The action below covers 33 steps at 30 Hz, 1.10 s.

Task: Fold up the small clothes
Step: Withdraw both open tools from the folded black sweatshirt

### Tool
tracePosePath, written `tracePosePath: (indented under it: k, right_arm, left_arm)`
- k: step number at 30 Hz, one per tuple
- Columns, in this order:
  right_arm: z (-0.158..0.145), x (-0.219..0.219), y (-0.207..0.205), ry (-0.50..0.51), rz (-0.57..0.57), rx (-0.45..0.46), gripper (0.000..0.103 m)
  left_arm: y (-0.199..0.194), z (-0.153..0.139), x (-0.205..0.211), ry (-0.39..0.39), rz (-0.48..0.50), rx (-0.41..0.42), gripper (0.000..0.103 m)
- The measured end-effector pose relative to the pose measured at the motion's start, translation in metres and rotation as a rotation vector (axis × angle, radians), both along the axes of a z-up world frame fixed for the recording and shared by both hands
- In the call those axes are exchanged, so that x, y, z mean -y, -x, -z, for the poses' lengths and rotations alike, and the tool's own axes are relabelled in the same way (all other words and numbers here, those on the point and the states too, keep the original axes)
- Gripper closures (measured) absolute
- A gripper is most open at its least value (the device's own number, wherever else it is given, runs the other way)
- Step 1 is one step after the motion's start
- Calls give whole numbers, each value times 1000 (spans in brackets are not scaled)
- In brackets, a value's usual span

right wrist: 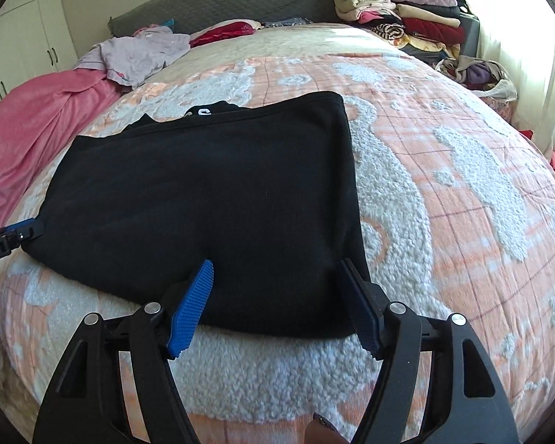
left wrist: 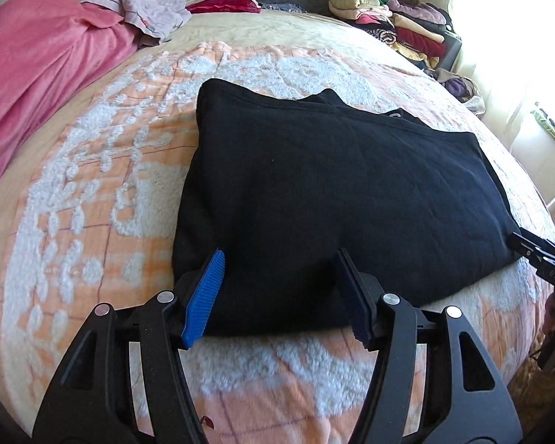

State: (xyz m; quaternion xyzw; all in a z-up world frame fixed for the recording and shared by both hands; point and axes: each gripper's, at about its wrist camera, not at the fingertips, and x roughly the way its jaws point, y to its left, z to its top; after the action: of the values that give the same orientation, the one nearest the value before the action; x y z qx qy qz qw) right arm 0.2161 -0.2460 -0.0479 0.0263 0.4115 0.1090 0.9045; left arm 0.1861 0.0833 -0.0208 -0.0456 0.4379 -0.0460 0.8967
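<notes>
Black linkage arms are filling the bottom of both wrist views, each pair ending in blue ribbed pads. On the left gripper (left wrist: 279, 266) the jaws are standing wide apart, with nothing between them but the near edge of the black garment (left wrist: 333, 188), which is lying beneath the fingertips; whether the pads are actually pressing on the cloth cannot be told. The right gripper (right wrist: 277, 277) is showing the same stance: jaws spread wide, holding nothing, tips hovering at or just over the garment's (right wrist: 211, 192) near edge close to its right corner.

The garment is lying folded into a rough rectangle in the middle of the orange-and-white fleece blanket (left wrist: 92, 185) covering the bed, with a white printed mark (right wrist: 203, 112) peeking out at its far edge. Each gripper is appearing in the other's view at the garment's outer near corner. A pink blanket (left wrist: 37, 74) is bunching at the left side, a pale lilac garment (right wrist: 140, 55) is lying near the headboard, and a stack of folded clothes (right wrist: 407, 18) is sitting at the far right.
</notes>
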Motion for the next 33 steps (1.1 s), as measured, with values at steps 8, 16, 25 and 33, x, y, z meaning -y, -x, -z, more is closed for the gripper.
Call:
tracePosePath:
  k: [8,16,25,33]
  right_arm:
    - [-23,-5,22,-27,-29,54,25]
    - [-40,-32,35,-14,-101,99,17]
    - [-52,-79,44,17,-205,139,12]
    - [-52,-127,43,51,-304,150,11]
  left_arm:
    - [22,-18,-10,-49,-38,56,40]
    - [28,-27,-21,-66,-73,87,18]
    - [27,-27,-38,-76,-126,82,10]
    - [26,-29,-55,-47,-170,88,10]
